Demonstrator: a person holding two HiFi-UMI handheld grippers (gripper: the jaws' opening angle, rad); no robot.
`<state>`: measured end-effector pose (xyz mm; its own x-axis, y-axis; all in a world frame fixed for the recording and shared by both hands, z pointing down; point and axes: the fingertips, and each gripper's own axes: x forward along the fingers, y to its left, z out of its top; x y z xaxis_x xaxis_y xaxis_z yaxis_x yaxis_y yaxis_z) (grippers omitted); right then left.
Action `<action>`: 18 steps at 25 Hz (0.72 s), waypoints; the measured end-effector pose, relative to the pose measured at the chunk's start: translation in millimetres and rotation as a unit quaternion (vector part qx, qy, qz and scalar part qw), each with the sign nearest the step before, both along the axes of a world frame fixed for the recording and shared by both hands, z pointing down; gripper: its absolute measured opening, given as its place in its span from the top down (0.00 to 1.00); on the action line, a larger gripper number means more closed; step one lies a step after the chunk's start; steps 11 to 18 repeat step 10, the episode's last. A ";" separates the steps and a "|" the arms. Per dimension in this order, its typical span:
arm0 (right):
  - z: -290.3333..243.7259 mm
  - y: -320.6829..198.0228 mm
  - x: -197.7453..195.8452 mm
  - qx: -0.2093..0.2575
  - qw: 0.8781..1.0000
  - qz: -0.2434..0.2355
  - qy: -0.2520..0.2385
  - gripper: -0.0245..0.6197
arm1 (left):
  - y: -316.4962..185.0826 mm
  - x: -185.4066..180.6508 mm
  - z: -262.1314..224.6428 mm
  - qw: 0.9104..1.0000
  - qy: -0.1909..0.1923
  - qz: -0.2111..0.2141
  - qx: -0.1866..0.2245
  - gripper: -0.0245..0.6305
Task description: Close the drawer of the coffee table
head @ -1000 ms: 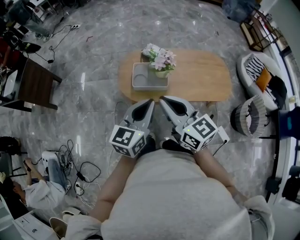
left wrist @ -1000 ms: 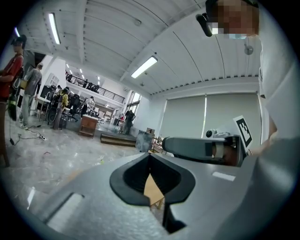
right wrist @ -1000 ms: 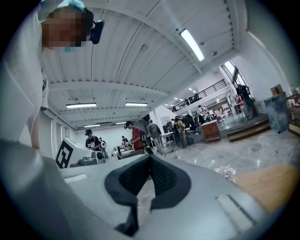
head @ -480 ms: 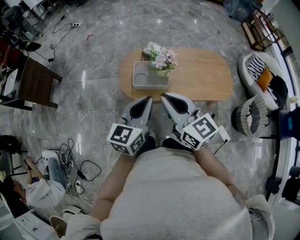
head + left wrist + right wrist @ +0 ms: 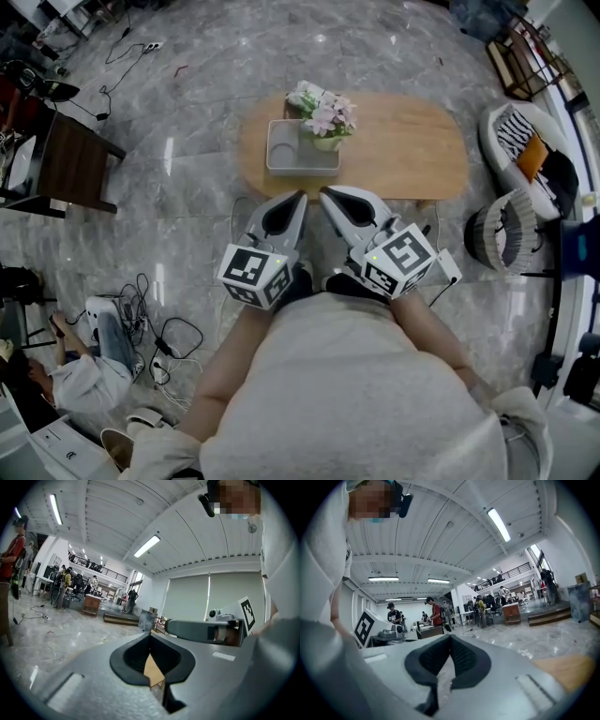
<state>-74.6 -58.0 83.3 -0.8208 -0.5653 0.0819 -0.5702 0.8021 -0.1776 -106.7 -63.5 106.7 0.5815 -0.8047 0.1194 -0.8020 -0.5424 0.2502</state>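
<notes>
Pointing ahead side by side, the left gripper (image 5: 301, 196) and right gripper (image 5: 324, 193) are both clenched on nothing, tips near the oval table (image 5: 403, 150), whose long axis runs left to right. Its drawer cannot be made out from above. A tray (image 5: 281, 170) and flowers (image 5: 323, 117) sit on its left part; only the gripper views show people (image 5: 436, 613) in the hall.

Tiny shift only: left gripper (image 5: 302, 195) and right gripper (image 5: 323, 192) creep forward, tips now a touch closer to the coffee table (image 5: 403, 150) near edge.
</notes>
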 end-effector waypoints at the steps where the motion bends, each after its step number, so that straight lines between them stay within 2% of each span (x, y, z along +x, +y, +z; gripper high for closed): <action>1: 2.2 -0.2 -0.1 -0.004 1.000 -0.001 0.000 0.96 | -0.5 -0.1 0.6 1.000 -0.001 -0.001 -0.001 0.96; 6: 1.3 -5.2 3.8 -0.007 1.000 0.012 -0.019 0.96 | -5.0 -4.5 1.1 1.000 0.007 -0.007 -0.005 0.96; 10: 0.8 -9.2 8.0 0.009 1.000 0.023 -0.005 0.96 | -5.5 -1.4 3.7 1.000 0.005 -0.004 -0.003 0.96; 18: 0.8 -9.2 8.0 0.009 1.000 0.023 -0.005 0.96 | -5.5 -1.4 3.7 1.000 0.005 -0.004 -0.003 0.96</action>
